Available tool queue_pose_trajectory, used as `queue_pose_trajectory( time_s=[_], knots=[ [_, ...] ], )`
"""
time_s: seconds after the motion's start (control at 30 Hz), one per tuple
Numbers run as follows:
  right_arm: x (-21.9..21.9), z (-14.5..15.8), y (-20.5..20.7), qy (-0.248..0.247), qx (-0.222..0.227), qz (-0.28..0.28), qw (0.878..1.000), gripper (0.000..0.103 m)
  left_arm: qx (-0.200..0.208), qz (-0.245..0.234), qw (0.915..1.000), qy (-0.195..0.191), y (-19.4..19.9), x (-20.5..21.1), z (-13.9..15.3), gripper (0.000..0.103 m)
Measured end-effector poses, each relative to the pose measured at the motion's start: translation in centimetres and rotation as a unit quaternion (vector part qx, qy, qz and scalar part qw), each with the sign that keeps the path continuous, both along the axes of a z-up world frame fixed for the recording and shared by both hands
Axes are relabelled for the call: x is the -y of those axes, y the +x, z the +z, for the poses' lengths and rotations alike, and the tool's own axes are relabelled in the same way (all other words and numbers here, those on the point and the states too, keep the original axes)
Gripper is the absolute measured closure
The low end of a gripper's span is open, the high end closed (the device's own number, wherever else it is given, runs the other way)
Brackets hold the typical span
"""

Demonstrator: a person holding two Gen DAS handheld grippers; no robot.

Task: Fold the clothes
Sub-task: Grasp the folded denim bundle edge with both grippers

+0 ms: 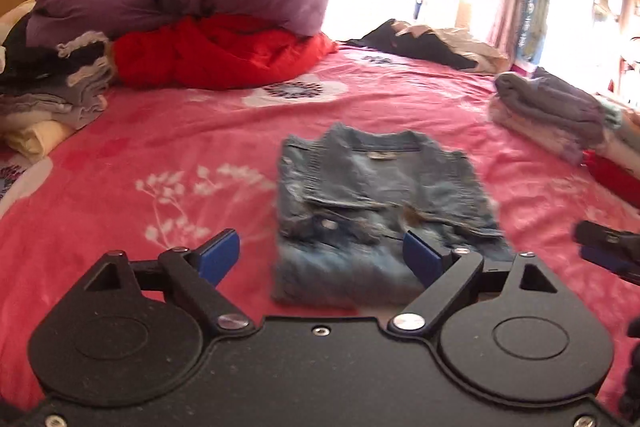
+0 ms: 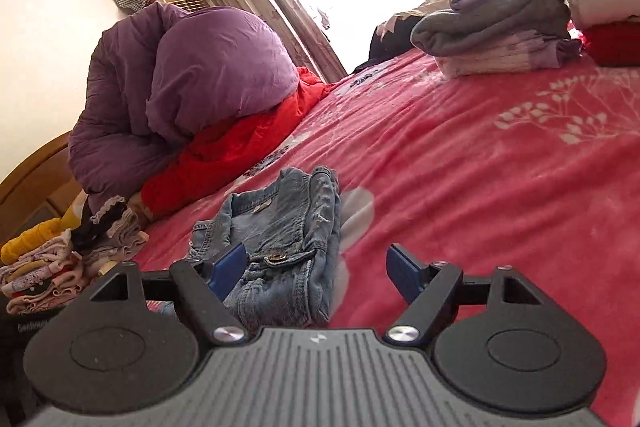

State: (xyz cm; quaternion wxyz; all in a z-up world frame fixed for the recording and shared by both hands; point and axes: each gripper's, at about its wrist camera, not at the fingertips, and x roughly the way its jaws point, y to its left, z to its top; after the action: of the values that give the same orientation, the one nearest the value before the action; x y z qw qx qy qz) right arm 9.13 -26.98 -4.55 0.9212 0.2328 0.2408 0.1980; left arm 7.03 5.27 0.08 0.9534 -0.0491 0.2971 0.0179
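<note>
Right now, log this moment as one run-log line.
stage: denim jacket folded on pink bedspread | left gripper: open, empty | right gripper: open, empty | folded stacks both sides

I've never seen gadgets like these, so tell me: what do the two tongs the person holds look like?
Both are black plastic. Each has two round discs at the base, angled link bars with shiny silver screws, and two blue fingers. The left tongs have a smooth black middle plate. The right tongs have a grey ribbed plate with a small white mark. No cables show.
</note>
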Motion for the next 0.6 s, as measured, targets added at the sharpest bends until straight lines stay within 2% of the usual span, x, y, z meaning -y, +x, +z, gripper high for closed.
queue_pose_trajectory(
  time_s=[0.03, 0.13, 0.23, 0.33, 0.4, 0.53, 0.6],
  knots=[
    [0.1, -0.3, 0.3, 0.007, -0.006, 0.001, 1.0, 0.024, -0.01, 0.001, 0.9999, -0.001, 0.8, -0.6, -0.4, 0.013],
    [0.3, -1.4, 1.3, 0.029, -0.024, 0.005, 0.999, 0.024, -0.028, -0.007, 0.9978, -0.06, 2.5, -2.4, -1.8, 0.015],
    [-0.2, -2.0, 2.8, 0.035, -0.038, 0.022, 0.998, 0.024, -0.046, -0.015, 0.9918, -0.118, 4.1, -4.2, -3.3, 0.015],
    [-0.8, -3.0, 4.4, 0.045, -0.058, 0.042, 0.996, 0.023, -0.063, -0.023, 0.9819, -0.177, 5.7, -6.0, -4.7, 0.016],
    [-1.2, -3.9, 5.5, 0.064, -0.081, 0.056, 0.993, 0.023, -0.073, -0.029, 0.9737, -0.214, 6.7, -7.1, -5.6, 0.021],
    [-2.2, -4.7, 7.5, 0.07, -0.102, 0.072, 0.99, 0.022, -0.075, -0.05, 0.9598, -0.266, 7.9, -7.8, -6.4, 0.025],
    [-2.3, -5.2, 8.5, 0.092, -0.106, 0.073, 0.987, 0.02, -0.075, -0.06, 0.9526, -0.289, 8.6, -8.0, -6.7, 0.028]
  ],
)
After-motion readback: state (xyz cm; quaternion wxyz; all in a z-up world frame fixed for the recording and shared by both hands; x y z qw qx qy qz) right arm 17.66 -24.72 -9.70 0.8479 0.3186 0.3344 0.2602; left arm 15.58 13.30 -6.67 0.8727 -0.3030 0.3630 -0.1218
